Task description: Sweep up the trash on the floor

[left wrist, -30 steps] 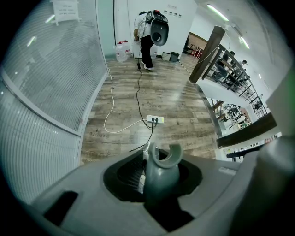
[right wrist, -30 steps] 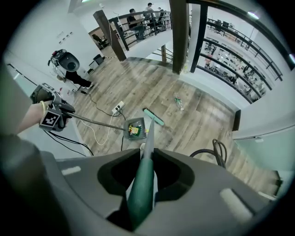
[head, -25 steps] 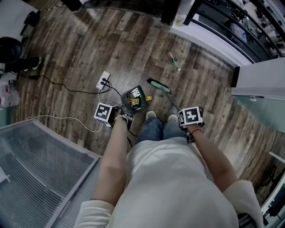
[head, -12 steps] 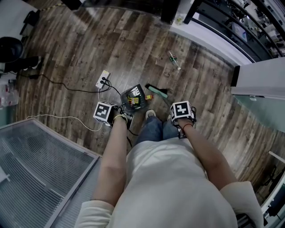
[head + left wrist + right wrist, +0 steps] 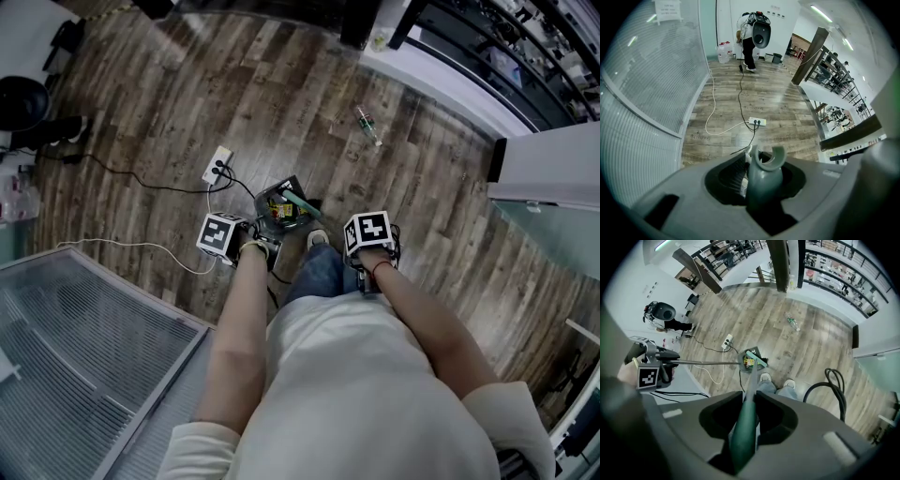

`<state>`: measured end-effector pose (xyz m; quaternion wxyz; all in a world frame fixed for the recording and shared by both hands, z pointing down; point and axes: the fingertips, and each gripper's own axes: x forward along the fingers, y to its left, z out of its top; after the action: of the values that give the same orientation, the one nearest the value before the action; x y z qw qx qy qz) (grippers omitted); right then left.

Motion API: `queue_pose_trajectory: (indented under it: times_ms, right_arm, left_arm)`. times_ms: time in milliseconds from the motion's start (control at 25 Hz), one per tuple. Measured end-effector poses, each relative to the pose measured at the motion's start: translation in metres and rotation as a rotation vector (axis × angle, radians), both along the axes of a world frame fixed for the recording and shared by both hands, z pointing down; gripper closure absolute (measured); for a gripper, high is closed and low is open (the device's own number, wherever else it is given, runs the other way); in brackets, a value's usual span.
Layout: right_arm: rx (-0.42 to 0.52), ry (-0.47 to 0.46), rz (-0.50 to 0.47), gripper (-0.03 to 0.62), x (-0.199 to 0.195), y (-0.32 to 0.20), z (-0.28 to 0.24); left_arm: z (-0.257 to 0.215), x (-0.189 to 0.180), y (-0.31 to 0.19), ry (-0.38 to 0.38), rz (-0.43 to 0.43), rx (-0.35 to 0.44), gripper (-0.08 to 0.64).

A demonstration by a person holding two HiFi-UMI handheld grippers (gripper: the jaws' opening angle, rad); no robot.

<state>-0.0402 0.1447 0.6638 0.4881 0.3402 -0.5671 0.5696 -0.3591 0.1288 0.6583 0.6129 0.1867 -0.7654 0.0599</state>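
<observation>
A dark dustpan [image 5: 283, 208] stands on the wood floor just ahead of my feet, with yellow and red scraps inside. Its long grey handle [image 5: 763, 177] is clamped in my left gripper [image 5: 249, 247], which is shut on it. My right gripper [image 5: 367, 246] is shut on the green broom handle [image 5: 744, 427]. The broom's light green head [image 5: 301, 202] rests at the dustpan's mouth, over the scraps. A clear plastic bottle [image 5: 367, 125] lies on the floor farther out to the right, also visible as the bottle [image 5: 792, 321] in the right gripper view.
A white power strip [image 5: 217, 167] with black and white cables lies left of the dustpan. A ribbed glass partition [image 5: 75, 347] stands at my left. A white ledge with railing [image 5: 450, 80] borders the far right. A person [image 5: 749, 28] stands far down the room.
My right gripper has moved left toward the left one. The broom head swept from right of the dustpan into its mouth, carrying the small yellow scrap in. The left gripper stayed still.
</observation>
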Motion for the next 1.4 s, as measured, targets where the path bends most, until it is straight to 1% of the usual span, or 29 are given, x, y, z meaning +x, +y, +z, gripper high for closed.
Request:
queue_pose_trajectory:
  times_ms: [80,240,600,840,960,1080,1200,1400]
  right_arm:
    - [-0.006,-0.019,-0.012,0.494,-0.009,0.001,-0.002]
    - [-0.001,-0.02,-0.03,0.494,-0.012,0.002,-0.004]
    - [-0.006,-0.062,-0.028,0.495,-0.021,0.008,-0.011]
    - [-0.007,-0.114,-0.042,0.494,-0.029,0.009,-0.023]
    - [0.024,-0.101,-0.09,0.494,-0.025,0.008,-0.031]
    - [0.076,-0.079,-0.147,0.494,-0.016,0.004,-0.041]
    - [0.123,-0.065,-0.16,0.494,-0.011,-0.002,-0.053]
    - [0.178,-0.046,-0.154,0.494,-0.004,-0.017,-0.064]
  left_arm:
    - [0.0,0.0,-0.001,0.0,0.0,0.0,0.451]
    - [-0.001,0.001,-0.002,0.001,-0.002,-0.002,0.451]
    - [-0.001,0.0,-0.001,0.006,-0.001,0.001,0.449]
    - [0.001,-0.005,0.0,0.011,0.0,0.006,0.448]
    - [0.001,-0.007,0.002,0.015,0.003,0.004,0.449]
    - [0.0,-0.007,-0.001,0.019,0.031,0.004,0.448]
    - [-0.001,-0.006,-0.003,0.019,0.058,0.003,0.448]
    - [-0.001,-0.004,-0.005,0.014,0.06,-0.002,0.448]
